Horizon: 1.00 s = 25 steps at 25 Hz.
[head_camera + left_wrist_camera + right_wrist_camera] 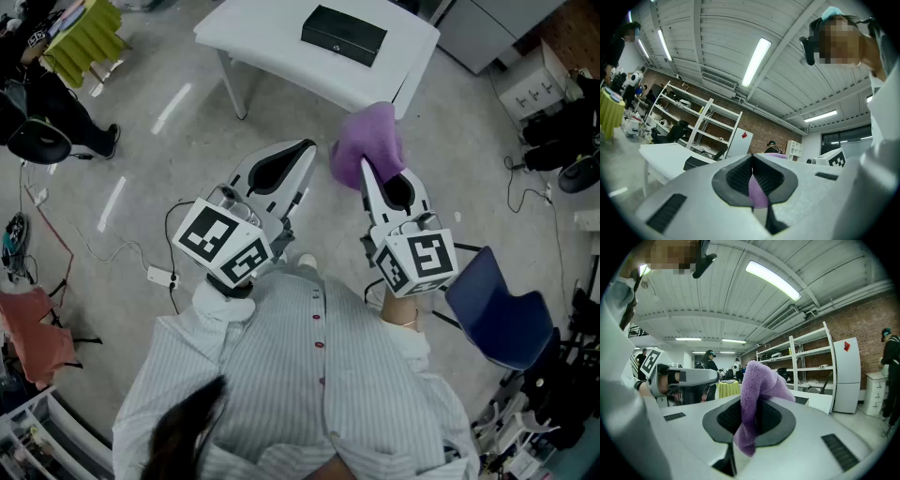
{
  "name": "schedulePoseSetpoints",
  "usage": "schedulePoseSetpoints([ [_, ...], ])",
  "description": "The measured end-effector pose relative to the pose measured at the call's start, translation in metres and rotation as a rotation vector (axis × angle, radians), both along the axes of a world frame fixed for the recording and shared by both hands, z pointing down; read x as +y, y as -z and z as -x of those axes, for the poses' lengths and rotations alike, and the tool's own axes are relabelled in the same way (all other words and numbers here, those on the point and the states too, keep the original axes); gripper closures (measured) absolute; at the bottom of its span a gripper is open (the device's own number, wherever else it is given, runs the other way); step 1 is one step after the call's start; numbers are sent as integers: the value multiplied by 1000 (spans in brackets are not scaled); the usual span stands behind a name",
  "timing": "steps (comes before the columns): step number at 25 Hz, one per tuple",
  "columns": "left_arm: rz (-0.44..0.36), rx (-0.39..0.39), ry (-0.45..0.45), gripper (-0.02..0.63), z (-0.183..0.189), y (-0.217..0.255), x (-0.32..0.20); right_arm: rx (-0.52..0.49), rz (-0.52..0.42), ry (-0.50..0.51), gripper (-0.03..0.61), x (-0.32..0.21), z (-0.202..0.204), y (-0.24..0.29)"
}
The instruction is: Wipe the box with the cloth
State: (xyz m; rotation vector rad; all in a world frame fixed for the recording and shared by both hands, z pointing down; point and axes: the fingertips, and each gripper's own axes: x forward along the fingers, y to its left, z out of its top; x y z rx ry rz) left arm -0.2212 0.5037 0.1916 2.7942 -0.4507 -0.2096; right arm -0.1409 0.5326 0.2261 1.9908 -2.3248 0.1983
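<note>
A black box (343, 35) lies on a white table (272, 42) at the top of the head view, well ahead of both grippers. My right gripper (364, 167) is shut on a purple cloth (367, 142), which bunches up over its tip; in the right gripper view the cloth (756, 399) is pinched between the dark pads and hangs down. My left gripper (307, 150) is shut with nothing in it, beside the right one. In the left gripper view the jaws (753, 164) meet, and the table (665, 159) with the box (697, 162) stands far left.
A blue chair (497, 309) stands at my right, close to the right arm. Cables and a power strip (159, 276) lie on the floor at left. A yellow-green covered table (86, 37) is at upper left, with a person (42, 112) near it. Metal shelves (693, 126) line the brick wall.
</note>
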Motion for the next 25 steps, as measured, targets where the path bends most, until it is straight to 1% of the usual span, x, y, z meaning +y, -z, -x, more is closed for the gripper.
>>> schedulePoseSetpoints([
  [6,-2,-1,9,603,-3,-1,1,-2,-7,9,528,0,-3,0],
  [19,-15,-18,57,603,-26,-7,20,-13,-30,45,528,16,-32,-1],
  [25,-20,-26,69,603,-33,-11,0,-22,-29,46,528,-2,-42,-7],
])
